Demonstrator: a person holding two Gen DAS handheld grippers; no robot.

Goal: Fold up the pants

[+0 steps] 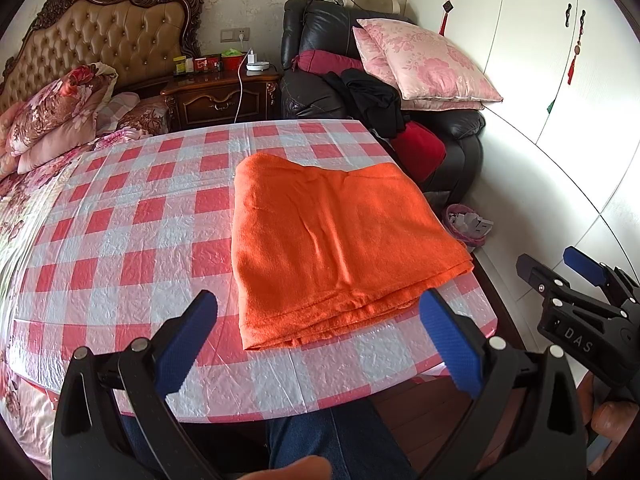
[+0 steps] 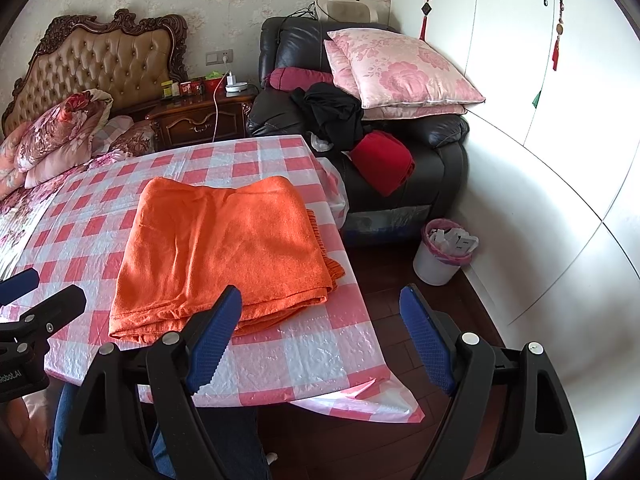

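- The left gripper (image 1: 316, 312) stood with its blue-padded jaws spread wide and nothing between them, hovering just off the near edge of the table and angled down toward it.
- The right gripper (image 2: 320, 312) was likewise wide and empty, held beside the left one and off the table's near right corner, partly over the wooden floor (image 2: 384, 272).
- Just ahead of both lay the orange pants (image 1: 340, 236), already folded into a stacked, roughly rectangular bundle with several layers showing at the near hem.
- The bundle rested flat on the red-and-white checked tablecloth (image 1: 132, 236), toward the right side of the table, its right edge close to the table's edge.
- Its long axis ran away from the person, from the near hem to the far fold.
- Seen from the left wrist, the near hem sat between the left jaws; from the right wrist, the bundle lay ahead and to the left, its near right corner by the left finger (image 2: 216, 332).
- By my reading both hands were about equally near, the left squarer to the hem and the right closer to the right-hand edge.
- The folding looked largely finished; any further fold would probably lift the near hem toward the far edge.
- Beyond stood a black leather armchair (image 2: 440, 160) piled with pink cushions (image 2: 404, 68), and a small white waste bin (image 2: 436, 264) on the floor.
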